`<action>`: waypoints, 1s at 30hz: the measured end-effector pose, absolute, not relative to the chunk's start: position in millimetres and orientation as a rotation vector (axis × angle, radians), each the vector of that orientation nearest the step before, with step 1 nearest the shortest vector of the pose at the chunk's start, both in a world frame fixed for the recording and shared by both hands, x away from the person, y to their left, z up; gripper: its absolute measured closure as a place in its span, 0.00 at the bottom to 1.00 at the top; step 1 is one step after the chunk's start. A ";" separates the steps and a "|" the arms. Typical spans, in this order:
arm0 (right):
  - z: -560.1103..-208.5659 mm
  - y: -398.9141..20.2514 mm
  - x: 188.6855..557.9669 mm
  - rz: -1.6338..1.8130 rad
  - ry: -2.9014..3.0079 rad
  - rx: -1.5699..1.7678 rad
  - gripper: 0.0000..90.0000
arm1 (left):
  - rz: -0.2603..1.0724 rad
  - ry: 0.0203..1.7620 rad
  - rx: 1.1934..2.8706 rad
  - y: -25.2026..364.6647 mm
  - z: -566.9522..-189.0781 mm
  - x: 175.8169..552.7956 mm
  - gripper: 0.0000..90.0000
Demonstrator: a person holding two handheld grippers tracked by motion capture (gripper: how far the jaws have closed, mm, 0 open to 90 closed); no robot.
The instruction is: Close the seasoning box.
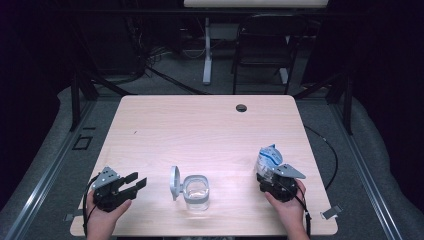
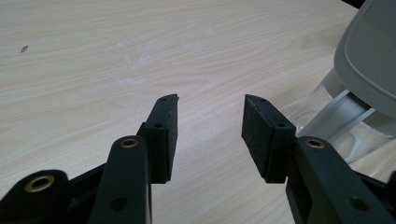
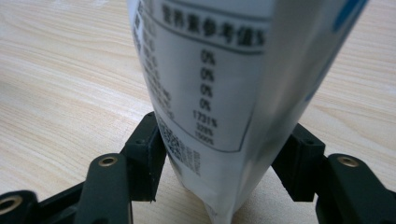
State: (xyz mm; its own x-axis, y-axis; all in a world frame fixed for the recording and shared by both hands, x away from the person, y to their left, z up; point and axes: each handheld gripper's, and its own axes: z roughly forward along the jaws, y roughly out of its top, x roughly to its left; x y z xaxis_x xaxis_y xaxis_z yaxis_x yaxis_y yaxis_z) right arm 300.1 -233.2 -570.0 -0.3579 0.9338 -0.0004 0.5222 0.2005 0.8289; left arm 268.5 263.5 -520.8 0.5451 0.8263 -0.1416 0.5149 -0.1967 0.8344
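A clear plastic container (image 1: 196, 192) stands near the table's front edge, its grey hinged lid (image 1: 174, 181) raised on the left side. My left gripper (image 1: 138, 180) rests open to its left, jaws pointing at it with nothing between them. In the left gripper view the gripper (image 2: 210, 105) faces bare wood, with the container (image 2: 345, 121) and lid (image 2: 369, 56) at the right edge. A white and blue printed bag (image 1: 267, 159) stands upright at the front right. My right gripper (image 1: 265, 176) is shut on its lower part. In the right gripper view the bag (image 3: 219, 70) sits between the pads of the gripper (image 3: 219, 154).
The pale wooden table (image 1: 200, 125) has a round cable hole (image 1: 241, 107) near its far edge. Beyond the table stand a dark folding chair (image 1: 265, 45) and a white desk leg (image 1: 206, 55). Grey carpet and metal rails run along both sides.
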 end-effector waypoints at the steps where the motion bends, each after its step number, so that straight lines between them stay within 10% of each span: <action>1: -570.0 -233.3 300.0 1.043 1.966 1.349 0.46 | 0.427 1.096 1.866 263.6 -520.8 268.6 0.62; 30: -571.6 -246.4 297.9 1.106 2.050 1.254 0.46 | 0.424 1.100 1.871 263.3 -522.3 269.1 0.62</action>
